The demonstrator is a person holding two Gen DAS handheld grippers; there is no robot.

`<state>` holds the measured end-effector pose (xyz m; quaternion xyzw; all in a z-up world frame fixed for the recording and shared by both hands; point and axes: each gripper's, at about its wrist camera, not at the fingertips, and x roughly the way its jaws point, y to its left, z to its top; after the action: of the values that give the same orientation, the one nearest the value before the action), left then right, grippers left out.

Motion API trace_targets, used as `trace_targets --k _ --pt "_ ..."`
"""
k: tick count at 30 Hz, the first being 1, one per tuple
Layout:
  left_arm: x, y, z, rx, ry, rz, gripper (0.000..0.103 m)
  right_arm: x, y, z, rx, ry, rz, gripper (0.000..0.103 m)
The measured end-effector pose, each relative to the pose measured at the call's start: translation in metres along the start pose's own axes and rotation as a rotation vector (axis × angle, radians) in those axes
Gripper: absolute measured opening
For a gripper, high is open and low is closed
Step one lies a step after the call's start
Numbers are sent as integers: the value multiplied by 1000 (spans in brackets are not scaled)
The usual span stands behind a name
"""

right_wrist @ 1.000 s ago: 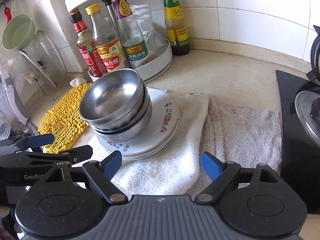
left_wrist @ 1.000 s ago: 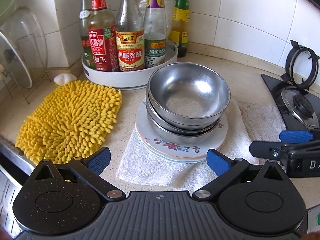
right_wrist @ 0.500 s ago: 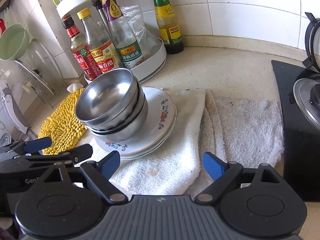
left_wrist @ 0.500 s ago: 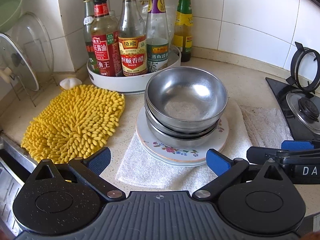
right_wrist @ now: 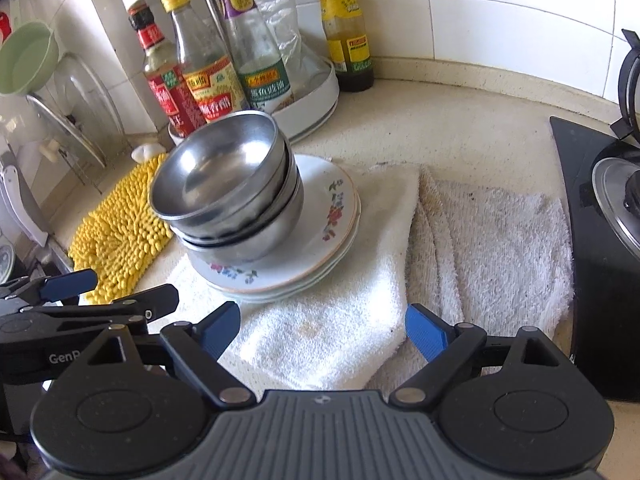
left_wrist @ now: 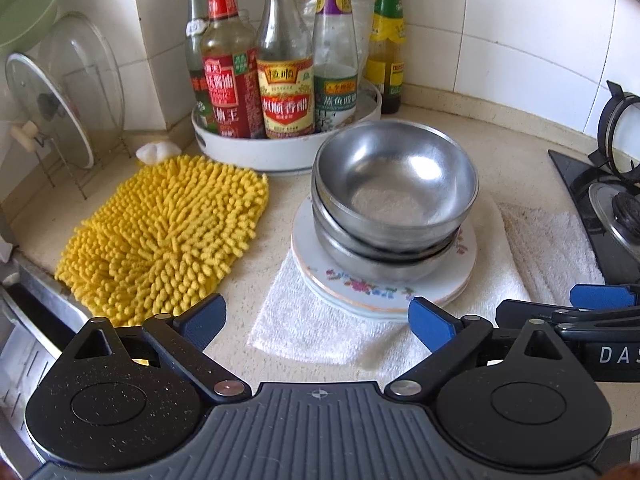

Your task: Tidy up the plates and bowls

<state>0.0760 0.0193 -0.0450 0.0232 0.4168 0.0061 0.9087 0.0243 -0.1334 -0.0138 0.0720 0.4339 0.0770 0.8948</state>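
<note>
A stack of steel bowls sits on a stack of flowered white plates, which rest on a white towel. My left gripper hovers just in front of the plates with its jaws closing slightly; nothing is between them. My right gripper stands open over the towel, to the right of the left one, also holding nothing. Each gripper shows at the edge of the other's view: the right gripper and the left gripper.
A yellow chenille mat lies left of the plates. Behind them a white turntable holds several sauce bottles. A glass lid stands in a rack at far left. A gas stove sits at right, with a second towel beside it.
Both views have crept a little closer to the stack. The left gripper's pads have drawn in slightly. The bowls and plates have not moved.
</note>
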Motion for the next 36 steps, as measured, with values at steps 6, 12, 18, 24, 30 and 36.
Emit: trace_targets --k 6,12,18,24,30,36 --pt "3 1 -5 7 39 -9 94 2 2 -2 -19 27 -13 93" --pt "4 2 -7 1 67 -13 93 3 3 -1 -40 46 -20 93" --pt "4 2 -8 -2 78 -10 93 5 4 -1 -48 54 -18 93" --pt "4 2 -8 -6 83 -8 93 5 2 0 -51 57 -14 93" --pt "2 -2 -7 8 68 -5 91 2 2 -1 -48 49 -15 93" --pt "1 -3 -8 6 67 -21 91 -1 0 -1 -49 43 -12 93"
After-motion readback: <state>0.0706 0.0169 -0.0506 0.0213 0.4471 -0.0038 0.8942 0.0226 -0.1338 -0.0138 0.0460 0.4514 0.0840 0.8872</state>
